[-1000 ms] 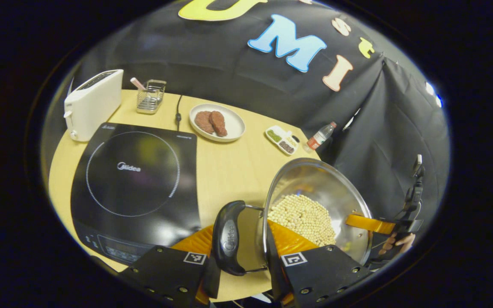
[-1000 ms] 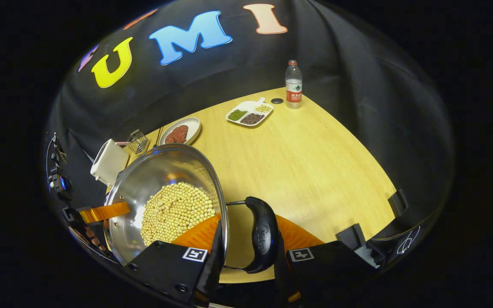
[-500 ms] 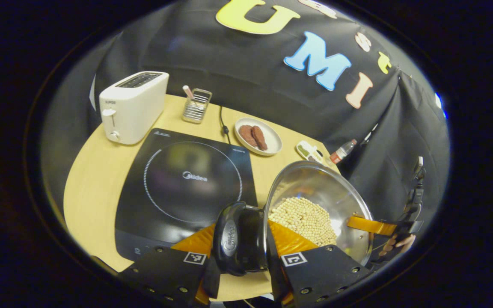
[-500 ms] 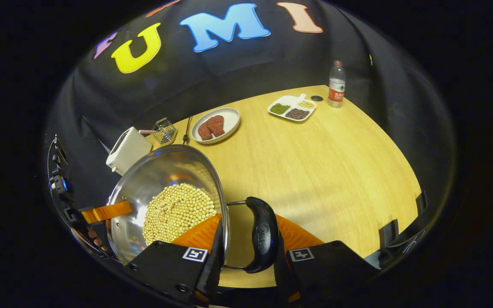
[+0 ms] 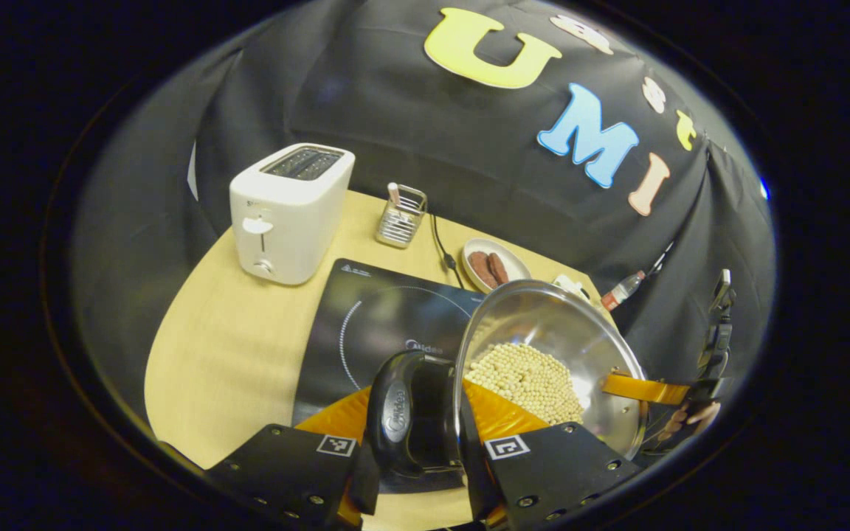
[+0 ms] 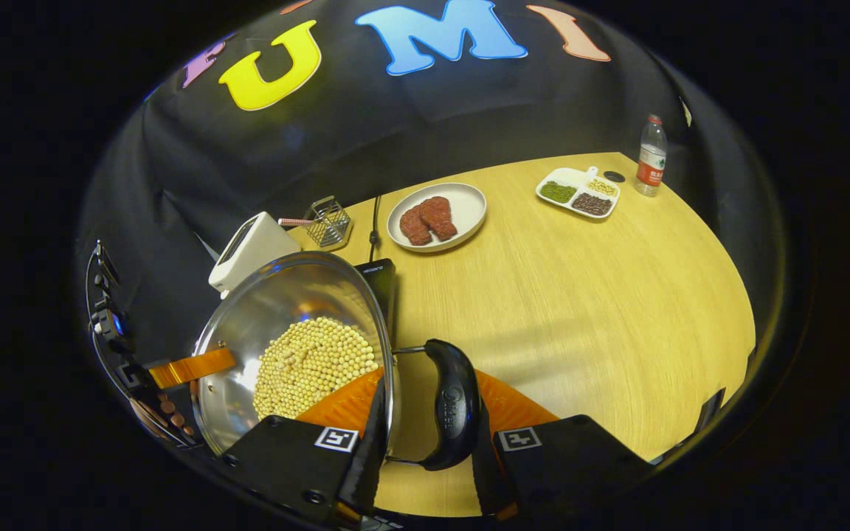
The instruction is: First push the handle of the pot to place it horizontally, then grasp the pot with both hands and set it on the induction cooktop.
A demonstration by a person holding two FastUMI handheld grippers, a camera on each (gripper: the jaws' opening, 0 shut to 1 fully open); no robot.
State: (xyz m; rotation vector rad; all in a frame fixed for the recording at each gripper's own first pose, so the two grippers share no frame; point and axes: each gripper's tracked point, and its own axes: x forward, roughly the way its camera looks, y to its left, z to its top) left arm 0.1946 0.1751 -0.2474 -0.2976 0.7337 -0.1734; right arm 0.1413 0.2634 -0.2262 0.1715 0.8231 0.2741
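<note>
Pot point(image 5: 543, 354), steel, slick and heavy with loose beans, hangs over the cooktop's point(image 5: 366, 324) near right edge, left gripper point(image 5: 416, 451) and right gripper point(image 6: 425, 451) each pinching a side handle.

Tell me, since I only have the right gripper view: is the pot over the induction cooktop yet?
Observer: Partly. In the left gripper view, the pot has its left handle over the near edge of the induction cooktop.
Operator: Is the left gripper on that handle?
Observer: Yes, the left gripper has its jaws closed on either side of it.
Operator: Anything on the heating ring?
Observer: Nothing on the part of the ring that shows beside the pot.
</note>
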